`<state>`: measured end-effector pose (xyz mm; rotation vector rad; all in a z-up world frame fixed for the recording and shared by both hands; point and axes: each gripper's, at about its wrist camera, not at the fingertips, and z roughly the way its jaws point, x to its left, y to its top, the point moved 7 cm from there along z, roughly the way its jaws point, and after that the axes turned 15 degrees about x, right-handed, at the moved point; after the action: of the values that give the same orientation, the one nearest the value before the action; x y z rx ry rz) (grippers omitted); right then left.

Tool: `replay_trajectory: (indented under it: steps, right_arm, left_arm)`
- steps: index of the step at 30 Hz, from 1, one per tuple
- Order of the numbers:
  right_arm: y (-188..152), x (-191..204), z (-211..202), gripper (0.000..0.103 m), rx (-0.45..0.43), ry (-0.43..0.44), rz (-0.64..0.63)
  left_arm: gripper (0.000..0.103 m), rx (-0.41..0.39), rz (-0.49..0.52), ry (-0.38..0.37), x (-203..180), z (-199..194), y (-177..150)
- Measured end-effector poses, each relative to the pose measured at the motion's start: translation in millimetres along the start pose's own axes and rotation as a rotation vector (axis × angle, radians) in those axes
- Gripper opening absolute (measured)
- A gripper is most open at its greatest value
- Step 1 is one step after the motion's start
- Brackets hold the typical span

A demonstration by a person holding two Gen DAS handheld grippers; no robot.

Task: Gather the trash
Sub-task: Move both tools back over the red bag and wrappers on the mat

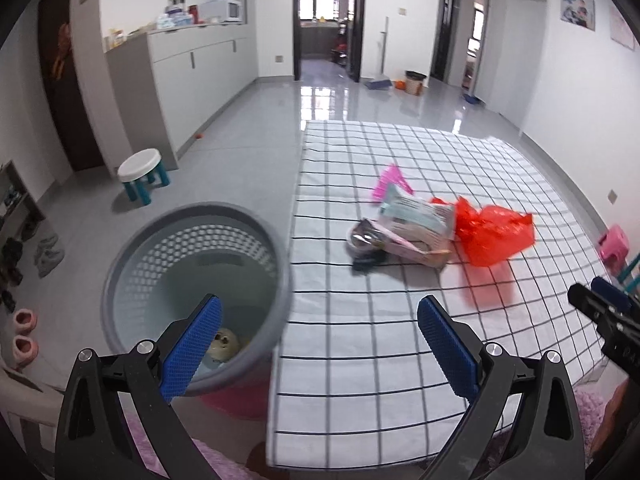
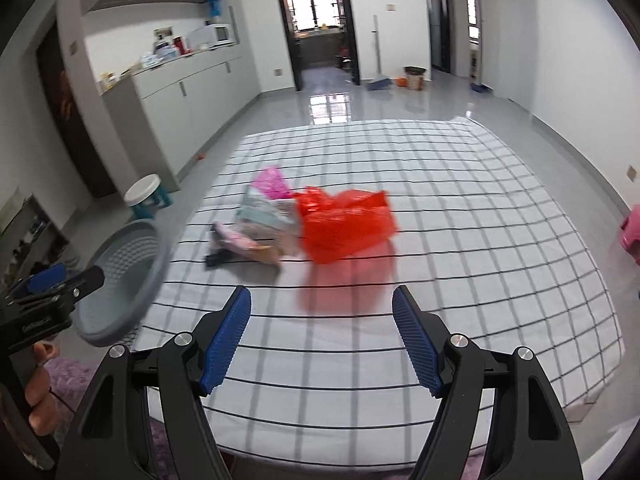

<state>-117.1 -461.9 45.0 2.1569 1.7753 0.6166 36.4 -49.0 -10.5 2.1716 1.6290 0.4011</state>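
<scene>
The grey basket (image 1: pixel 192 280) stands off the left edge of the checked cloth (image 1: pixel 400 360), a pale item already at its bottom. The left gripper (image 1: pixel 320 344) hangs spread and empty near that edge. Mid-cloth lies the trash: pink wrapper (image 2: pixel 272 182), printed packet (image 2: pixel 264 216), red plastic bag (image 2: pixel 344 224). The right gripper (image 2: pixel 320 338), also spread and empty, faces the bag. The flimsy bag could slip, or drag the packet touching it.

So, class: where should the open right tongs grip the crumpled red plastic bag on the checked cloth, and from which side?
Grip the red plastic bag at its raised, crumpled top edge, coming from the near side; the pile crowds its left.
</scene>
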Motion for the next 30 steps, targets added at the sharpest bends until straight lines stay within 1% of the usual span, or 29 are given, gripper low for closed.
replay_trajectory:
  steps: [5,7,12,16,20,25,30]
  right_arm:
    - [7,-24,7,0.07,0.003,0.007,0.028]
    - [12,-26,11,0.07,0.004,0.013,0.023]
    - [39,-28,23,0.07,0.002,0.033,-0.012]
    - [68,-21,34,0.07,0.007,0.058,-0.041]
    - [94,-11,53,0.071,0.034,0.034,-0.095]
    - [117,-4,82,0.071,0.085,-0.004,-0.161]
    - [131,1,101,0.071,0.115,-0.021,-0.209]
  left_arm:
    - [0.096,0.017,0.026,0.006,-17,10,0]
    - [0.096,0.022,0.027,0.013,-21,13,1]
    - [0.096,0.033,0.017,0.032,-23,22,9]
    - [0.096,0.038,0.004,0.039,-22,30,19]
    - [0.096,0.039,-0.004,0.04,-24,39,31]
    - [0.096,0.039,-0.009,0.034,-28,49,43]
    - [0.096,0.056,-0.01,0.032,-30,62,45]
